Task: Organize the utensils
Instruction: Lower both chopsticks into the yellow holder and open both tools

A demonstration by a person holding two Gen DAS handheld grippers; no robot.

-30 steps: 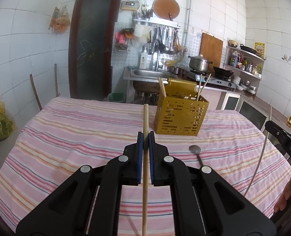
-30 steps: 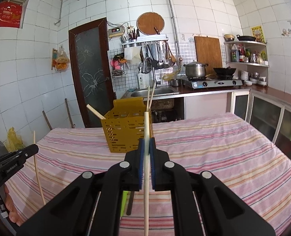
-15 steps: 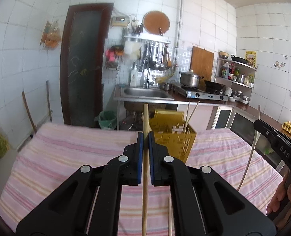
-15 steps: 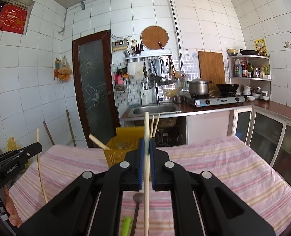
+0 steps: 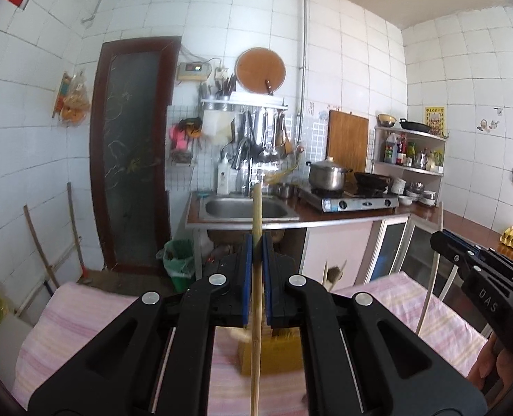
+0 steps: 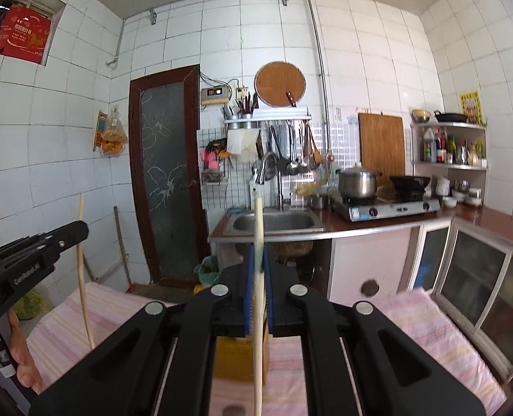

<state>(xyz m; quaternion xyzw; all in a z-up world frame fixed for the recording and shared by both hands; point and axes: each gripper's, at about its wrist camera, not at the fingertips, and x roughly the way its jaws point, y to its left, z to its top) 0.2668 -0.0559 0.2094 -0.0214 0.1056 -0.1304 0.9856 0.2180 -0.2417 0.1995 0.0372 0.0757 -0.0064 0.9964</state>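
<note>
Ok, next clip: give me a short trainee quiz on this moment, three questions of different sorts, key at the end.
1. True or false: the left tool is shut on a chopstick.
2. What does the right tool hold? A) a spoon B) a pale chopstick C) nothing
3. Fill in: the yellow utensil holder stands on the ____ tablecloth.

Key: 1 true; 2 B; 3 striped pink.
</note>
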